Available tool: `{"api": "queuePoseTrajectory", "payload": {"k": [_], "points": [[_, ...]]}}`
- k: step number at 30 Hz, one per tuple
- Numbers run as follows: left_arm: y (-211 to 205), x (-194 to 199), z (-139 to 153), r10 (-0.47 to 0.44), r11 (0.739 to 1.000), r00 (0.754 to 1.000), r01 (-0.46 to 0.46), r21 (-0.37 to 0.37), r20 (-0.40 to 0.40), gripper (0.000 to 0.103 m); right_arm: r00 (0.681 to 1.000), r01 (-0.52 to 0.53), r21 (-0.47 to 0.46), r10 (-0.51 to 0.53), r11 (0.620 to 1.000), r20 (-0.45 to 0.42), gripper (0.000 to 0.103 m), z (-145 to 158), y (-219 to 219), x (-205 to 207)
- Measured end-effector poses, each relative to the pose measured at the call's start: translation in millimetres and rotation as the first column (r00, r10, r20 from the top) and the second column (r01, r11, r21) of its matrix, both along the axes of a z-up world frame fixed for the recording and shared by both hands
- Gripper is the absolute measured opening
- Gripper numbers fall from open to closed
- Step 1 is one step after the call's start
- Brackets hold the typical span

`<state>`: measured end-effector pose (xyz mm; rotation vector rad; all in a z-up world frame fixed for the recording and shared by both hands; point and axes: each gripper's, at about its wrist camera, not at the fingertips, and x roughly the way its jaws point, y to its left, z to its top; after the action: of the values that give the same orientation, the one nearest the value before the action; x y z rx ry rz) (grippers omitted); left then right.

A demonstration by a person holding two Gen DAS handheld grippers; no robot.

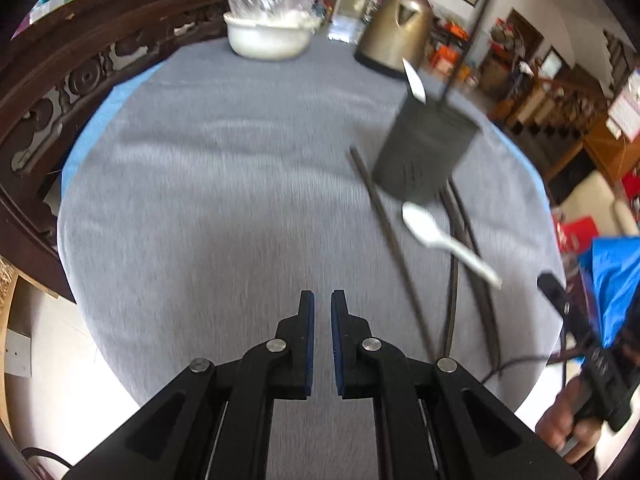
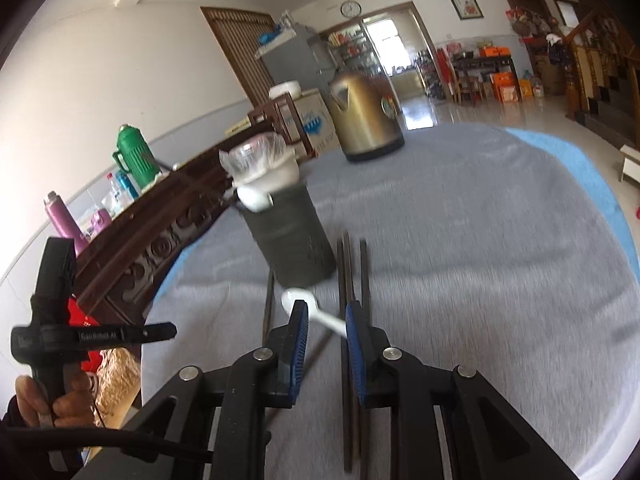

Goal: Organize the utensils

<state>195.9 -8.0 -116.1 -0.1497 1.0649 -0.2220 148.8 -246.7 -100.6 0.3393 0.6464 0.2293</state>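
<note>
Left tongs (image 1: 322, 300): pressed nearly together, nothing between them, over bare grey cloth on the round table (image 1: 208, 168).

Right tongs (image 2: 327, 312): spread a little, nothing pinched. They point at the white plastic spoon (image 2: 304, 304) lying on the cloth; its handle runs across the gap between the pads. Contact can't be told, the frame is blurred.

Dark grey cylindrical utensil holder (image 1: 426, 148) stands on the table, right of centre in the left view. It already holds a second white spoon (image 1: 414, 80) and a dark chopstick (image 1: 466, 44). Loose dark chopsticks (image 1: 394, 248) lie on the cloth at its base, on either side of the lying spoon.

Far edge: white bowl with a plastic bag in it (image 1: 269, 34), gold-coloured kettle (image 1: 396, 32).
</note>
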Motion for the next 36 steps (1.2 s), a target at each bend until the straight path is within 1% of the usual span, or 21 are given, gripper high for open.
{"api": "queuePoseTrajectory", "payload": {"k": [2,5,9,12,13,14,16,21,26,32,36], "points": [[-3.9,-10.0,-8.4,-0.029,1.0,0.999,0.03,0.008,-0.012,0.007,1.0,0.002,0.005,-0.002,1.0,-0.022,0.022,-7.0,-2.6,-5.3],[-13.6,-23.1,-16.0,-0.075,0.997,0.997,0.075,-0.005,-0.034,0.007,0.999,0.01,0.029,-0.009,1.0,-0.054,0.022,-15.0,-7.5,-11.5],[-28.6,-31.5,-19.9,-0.129,0.992,0.991,0.129,-0.009,-0.028,0.008,0.997,0.012,0.058,-0.008,0.998,-0.075,0.022,-20.5,-8.9,-19.2],[-36.4,-36.3,-17.8,-0.168,0.986,0.986,0.167,-0.017,-0.012,0.011,0.997,0.005,0.042,-0.002,0.999,-0.072,0.022,-20.1,-4.2,-22.8],[-39.5,-38.4,-17.2,-0.179,0.984,0.984,0.179,-0.013,-0.005,0.018,0.997,0.005,0.037,-0.002,0.999,-0.072,0.022,-19.9,-3.4,-23.3],[-42.4,-40.4,-17.4,-0.189,0.982,0.982,0.189,-0.01,-0.001,0.028,0.997,0.004,0.037,-0.001,0.999,-0.073,0.022,-20.1,-3.1,-23.5],[-46.7,-43.8,-15.6,-0.209,0.978,0.978,0.209,-0.002,0.01,0.035,0.997,0.01,0.047,-0.006,0.999,-0.079,0.022,-21.5,-4.0,-22.7],[-49.3,-45.8,-17.9,-0.226,0.974,0.974,0.226,0.009,0.012,0.036,0.995,0.032,0.08,-0.024,0.996,-0.098,0.022,-27.4,-10.7,-20.0],[-51.8,-44.5,-24.0,-0.235,0.972,0.972,0.235,0.009,-0.003,0.036,0.994,0.057,0.087,-0.048,0.995,-0.102,0.022,-30.6,-17.2,-18.6],[-60.8,-42.5,-24.6,-0.259,0.966,0.966,0.258,0.023,0.016,0.036,0.992,0.071,0.097,-0.059,0.993,-0.115,0.022,-34.6,-20.1,-14.9],[-59.7,-41.7,-27.6,-0.257,0.966,0.966,0.257,0.018,0.004,0.036,0.991,0.077,0.102,-0.064,0.992,-0.12,0.022,-37.0,-21.3,-13.9]]}}
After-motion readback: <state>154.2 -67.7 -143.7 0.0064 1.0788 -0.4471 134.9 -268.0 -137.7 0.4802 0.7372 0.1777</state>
